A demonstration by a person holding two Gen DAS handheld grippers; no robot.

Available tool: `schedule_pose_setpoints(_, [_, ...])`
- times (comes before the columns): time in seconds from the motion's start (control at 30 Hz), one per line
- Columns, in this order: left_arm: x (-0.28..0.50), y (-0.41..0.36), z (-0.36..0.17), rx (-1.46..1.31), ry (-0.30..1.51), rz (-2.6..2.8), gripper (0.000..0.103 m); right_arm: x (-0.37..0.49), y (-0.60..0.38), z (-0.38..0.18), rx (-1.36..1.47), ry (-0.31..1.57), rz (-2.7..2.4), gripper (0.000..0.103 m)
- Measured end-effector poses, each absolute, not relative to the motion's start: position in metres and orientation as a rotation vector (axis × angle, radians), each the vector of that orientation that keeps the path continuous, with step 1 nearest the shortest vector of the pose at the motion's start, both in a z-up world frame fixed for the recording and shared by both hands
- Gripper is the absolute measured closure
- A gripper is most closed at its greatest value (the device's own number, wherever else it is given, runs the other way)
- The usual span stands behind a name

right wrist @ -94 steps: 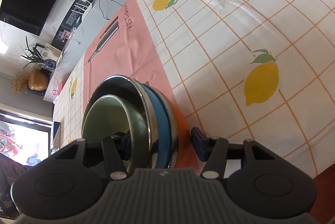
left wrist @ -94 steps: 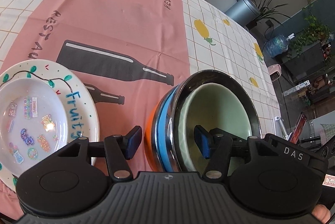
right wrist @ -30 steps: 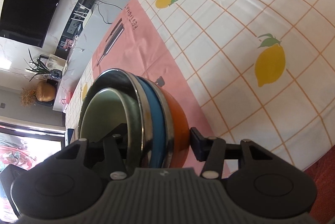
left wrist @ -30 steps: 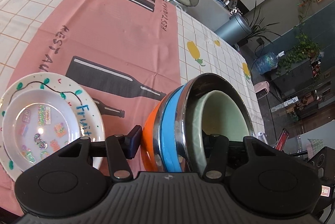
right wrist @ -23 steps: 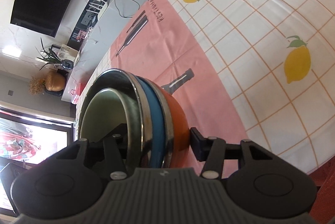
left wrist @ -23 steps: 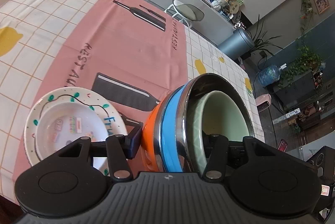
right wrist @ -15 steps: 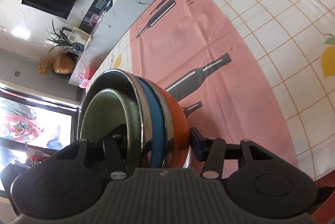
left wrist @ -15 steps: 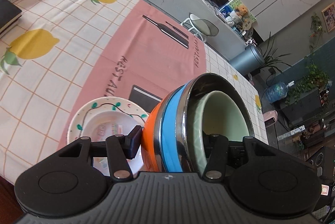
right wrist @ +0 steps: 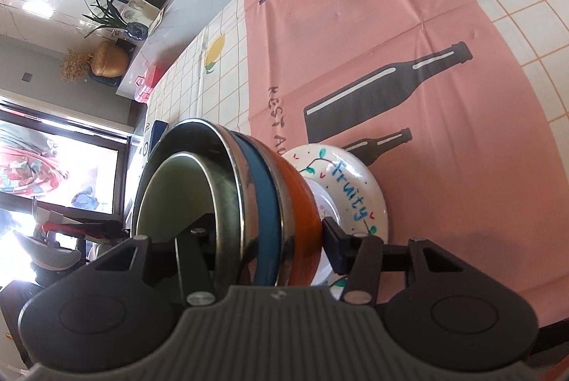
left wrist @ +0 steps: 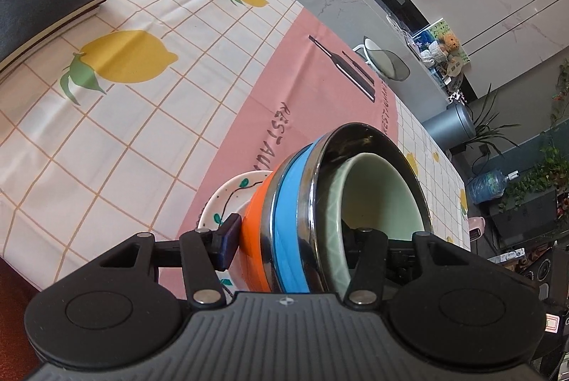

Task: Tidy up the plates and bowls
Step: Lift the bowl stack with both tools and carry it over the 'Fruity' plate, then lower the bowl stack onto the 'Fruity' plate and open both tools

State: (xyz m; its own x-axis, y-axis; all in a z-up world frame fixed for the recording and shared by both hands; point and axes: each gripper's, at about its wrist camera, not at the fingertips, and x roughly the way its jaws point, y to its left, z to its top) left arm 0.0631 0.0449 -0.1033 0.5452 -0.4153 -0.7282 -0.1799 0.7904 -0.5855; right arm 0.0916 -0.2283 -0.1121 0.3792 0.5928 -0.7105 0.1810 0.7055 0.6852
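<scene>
Bowl stack (left wrist: 313,210): four nested bowls, orange outermost, then blue, then steel, with pale green inside; held clear of the tablecloth (left wrist: 142,117) between both tools, over the near part of the pink runner (right wrist: 409,36).
Left gripper (left wrist: 290,238): clamped on the stack's rim on one side, one pad on the orange wall, the other inside the green bowl.
Right gripper (right wrist: 266,235): clamped on the opposite rim the same way, one finger inside, one against the orange wall.
Fruity plate (right wrist: 350,183): white, painted with leaves, lying on the runner right under and just beyond the stack.
Step in hand: by my reading, setting the stack down into the plate.
How to do it well: bring the orange base over the plate's well, keep both hands level with each other so the stack does not tip, lower gently, and release only once the base sits flat.
Risk: landing on the plate's sloped rim, or one side let go early, could tip the stack.
</scene>
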Motion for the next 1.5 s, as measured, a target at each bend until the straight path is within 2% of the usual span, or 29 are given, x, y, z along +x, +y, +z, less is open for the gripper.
schedule_pose_setpoints(0.77, [0.066,0.047,-0.123,-0.698,1.039,-0.152,0.045,0.098,-0.222,-0.128,0.732,1.192,0.293,0.052])
schedule_pose_setpoints(1.27, [0.067,0.039,-0.107,-0.579,1.012,-0.101,0.048,0.105,-0.222,-0.106,0.640,1.155,0.289,0.050])
schedule_pose_setpoints(1.5, [0.062,0.034,-0.081,-0.486,0.942,-0.096,0.036,0.101,-0.221,-0.079,0.550,1.074,0.286,0.047])
